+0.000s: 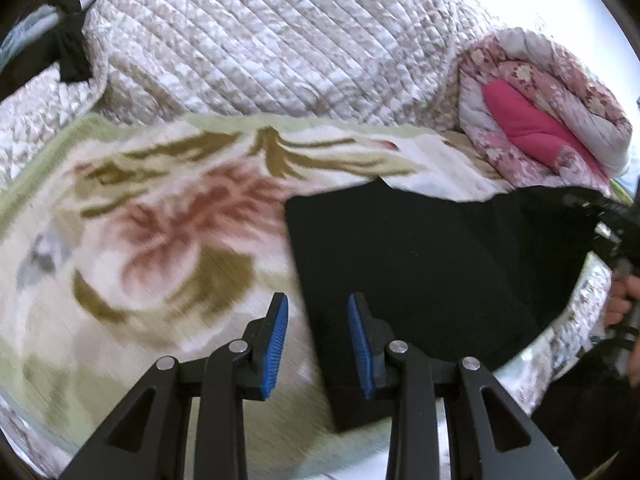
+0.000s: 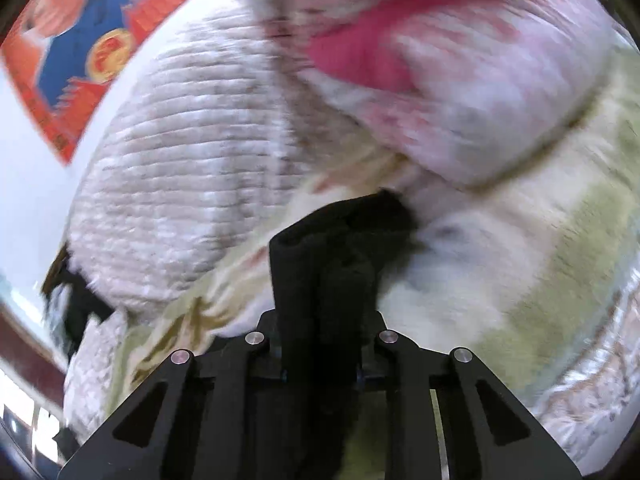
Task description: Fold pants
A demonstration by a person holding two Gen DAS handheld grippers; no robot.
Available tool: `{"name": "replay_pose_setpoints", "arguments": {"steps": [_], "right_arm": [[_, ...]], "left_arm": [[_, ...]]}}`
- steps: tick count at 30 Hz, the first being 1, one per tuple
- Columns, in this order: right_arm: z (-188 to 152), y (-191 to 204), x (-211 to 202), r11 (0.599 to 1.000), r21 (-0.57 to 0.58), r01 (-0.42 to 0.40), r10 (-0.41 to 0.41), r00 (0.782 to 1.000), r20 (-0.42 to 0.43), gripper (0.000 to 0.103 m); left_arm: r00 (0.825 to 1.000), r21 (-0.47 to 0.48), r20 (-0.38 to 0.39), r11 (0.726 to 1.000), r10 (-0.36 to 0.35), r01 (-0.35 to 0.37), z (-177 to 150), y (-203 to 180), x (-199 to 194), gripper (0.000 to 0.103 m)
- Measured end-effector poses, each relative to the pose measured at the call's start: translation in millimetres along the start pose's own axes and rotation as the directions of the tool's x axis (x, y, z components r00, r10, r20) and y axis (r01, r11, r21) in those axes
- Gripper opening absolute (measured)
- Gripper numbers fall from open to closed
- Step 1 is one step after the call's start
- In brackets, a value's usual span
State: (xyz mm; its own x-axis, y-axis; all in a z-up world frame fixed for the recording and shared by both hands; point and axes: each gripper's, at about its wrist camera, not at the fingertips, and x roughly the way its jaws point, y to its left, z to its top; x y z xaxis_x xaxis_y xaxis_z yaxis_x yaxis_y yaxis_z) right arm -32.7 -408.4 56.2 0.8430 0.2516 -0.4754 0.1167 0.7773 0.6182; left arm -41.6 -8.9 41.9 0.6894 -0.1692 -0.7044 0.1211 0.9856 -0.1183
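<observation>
Your left gripper (image 1: pixel 318 344) stands partly open with nothing between its blue pads (image 1: pixel 276 344), poised just above the near left edge of the black pants (image 1: pixel 420 264). The pants lie flat on the flowered blanket (image 1: pixel 152 232), a dark panel running from the near middle of the left wrist view out toward the right, where the cloth rises to your right hand (image 1: pixel 622 300) and the other tool at that edge. The left finger hangs over the blanket, the right one over the black cloth; neither pad presses on anything. In the right wrist view your right gripper (image 2: pixel 324 344) is closed on a bunched fold of the pants (image 2: pixel 320 264): the black cloth fills the gap between the jaws and stands up from them in a thick roll, hiding the pads. That view is heavily blurred. Beyond the pants, on the far side, sits a quilted pale bedspread (image 1: pixel 272 40) heaped in a mound, and to the far right a rolled floral quilt (image 1: pixel 560 92) with a bright pink lining. A red and blue poster (image 2: pixel 80 40) hangs on the wall at the far left of the right wrist view.
</observation>
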Motion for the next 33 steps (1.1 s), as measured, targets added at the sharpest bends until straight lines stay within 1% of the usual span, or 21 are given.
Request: {"name": "replay_pose_setpoints", "arguments": {"steps": [2, 3, 5, 9, 12, 13, 14, 16, 17, 18, 19, 20, 23, 24, 26, 27, 28, 30, 31, 32, 33], "right_arm": [[0.0, 28.5, 2.0, 0.997, -0.061, -0.047, 0.046, 0.999, -0.011, 0.021], [-2.2, 48.9, 3.1, 0.991, -0.11, -0.08, 0.078, 0.997, -0.02, 0.021], [-8.3, 76.4, 8.4, 0.977, -0.175, -0.12, 0.114, 0.992, -0.047, 0.021], [-36.1, 135.4, 27.5, 0.926, -0.315, -0.207, 0.173, 0.976, -0.133, 0.021], [-68.5, 167.3, 50.2, 0.882, -0.379, -0.279, 0.199, 0.951, -0.235, 0.021], [-80.6, 175.0, 58.8, 0.868, -0.401, -0.294, 0.196, 0.943, -0.268, 0.021], [-100.5, 182.6, 72.0, 0.847, -0.43, -0.311, 0.179, 0.93, -0.321, 0.021], [-130.1, 186.0, 88.1, 0.822, -0.45, -0.348, 0.163, 0.902, -0.4, 0.021], [-149.7, 187.1, 97.6, 0.806, -0.483, -0.342, 0.118, 0.893, -0.435, 0.021], [-159.8, 187.1, 102.5, 0.798, -0.499, -0.338, 0.095, 0.888, -0.45, 0.021], [-167.2, 185.0, 104.5, 0.792, -0.509, -0.337, 0.084, 0.887, -0.455, 0.021], [-170.2, 184.4, 103.1, 0.786, -0.522, -0.332, 0.082, 0.892, -0.444, 0.021], [-165.4, 192.2, 95.8, 0.772, -0.548, -0.323, 0.078, 0.903, -0.423, 0.021], [-164.6, 195.1, 93.7, 0.762, -0.563, -0.32, 0.075, 0.907, -0.414, 0.021], [-169.9, 195.4, 92.1, 0.75, -0.578, -0.32, 0.065, 0.906, -0.418, 0.021], [-177.8, 192.6, 93.4, 0.742, -0.589, -0.322, 0.05, 0.902, -0.429, 0.021], [-181.7, 192.7, 92.3, 0.733, -0.6, -0.321, 0.045, 0.903, -0.428, 0.021], [-191.6, 193.7, 85.3, 0.703, -0.639, -0.313, 0.036, 0.913, -0.407, 0.022], [-193.3, 193.1, 81.7, 0.694, -0.649, -0.31, 0.033, 0.915, -0.402, 0.022], [-193.5, 193.1, 81.5, 0.689, -0.657, -0.307, 0.032, 0.918, -0.396, 0.023], [-193.5, 192.2, 82.3, 0.686, -0.657, -0.314, 0.043, 0.918, -0.395, 0.027]], "left_arm": [[1.0, -0.021, 0.016, 1.0, 0.013, -0.013, 5.2, 9.2, -0.1, 0.034], [1.0, -0.039, 0.02, 0.999, 0.014, -0.014, 6.1, 14.3, -0.4, 0.034], [1.0, -0.076, 0.022, 0.997, 0.017, -0.016, 5.6, 24.5, 0.3, 0.034], [0.999, -0.121, 0.026, 0.992, 0.029, -0.026, 4.6, 40.5, -2.2, 0.034], [0.998, -0.162, 0.051, 0.986, 0.046, -0.037, 6.4, 53.1, -10.7, 0.034], [0.997, -0.177, 0.059, 0.983, 0.051, -0.039, 6.9, 57.7, -13.4, 0.034], [0.996, -0.196, 0.067, 0.98, 0.057, -0.043, 7.0, 62.9, -16.5, 0.034], [0.995, -0.218, 0.076, 0.975, 0.063, -0.045, 7.6, 70.6, -20.1, 0.034], [0.995, -0.228, 0.08, 0.973, 0.065, -0.046, 7.2, 73.8, -21.6, 0.034], [0.994, -0.234, 0.081, 0.971, 0.067, -0.046, 7.0, 76.1, -22.3, 0.034], [0.994, -0.238, 0.082, 0.97, 0.067, -0.046, 7.0, 77.6, -22.8, 0.034], [0.994, -0.241, 0.084, 0.97, 0.065, -0.043, 6.8, 78.6, -23.2, 0.034], [0.994, -0.242, 0.088, 0.97, 0.059, -0.036, 7.6, 77.8, -24.3, 0.034], [0.994, -0.24, 0.09, 0.97, 0.055, -0.032, 7.6, 76.5, -24.7, 0.034], [0.994, -0.23, 0.096, 0.973, 0.049, -0.026, 8.2, 73.9, -25.8, 0.034], [0.994, -0.224, 0.097, 0.974, 0.049, -0.026, 8.3, 72.7, -26.2, 0.033], [0.994, -0.221, 0.097, 0.975, 0.049, -0.027, 8.2, 72.5, -26.5, 0.034], [0.994, -0.222, 0.094, 0.975, 0.05, -0.028, 7.5, 72.8, -26.1, 0.034], [0.995, -0.224, 0.09, 0.974, 0.051, -0.029, 7.3, 72.9, -25.3, 0.034], [0.995, -0.225, 0.087, 0.974, 0.05, -0.029, 7.2, 73.0, -24.6, 0.034], [0.995, -0.224, 0.083, 0.974, 0.048, -0.028, 7.2, 72.6, -23.5, 0.033]]}}
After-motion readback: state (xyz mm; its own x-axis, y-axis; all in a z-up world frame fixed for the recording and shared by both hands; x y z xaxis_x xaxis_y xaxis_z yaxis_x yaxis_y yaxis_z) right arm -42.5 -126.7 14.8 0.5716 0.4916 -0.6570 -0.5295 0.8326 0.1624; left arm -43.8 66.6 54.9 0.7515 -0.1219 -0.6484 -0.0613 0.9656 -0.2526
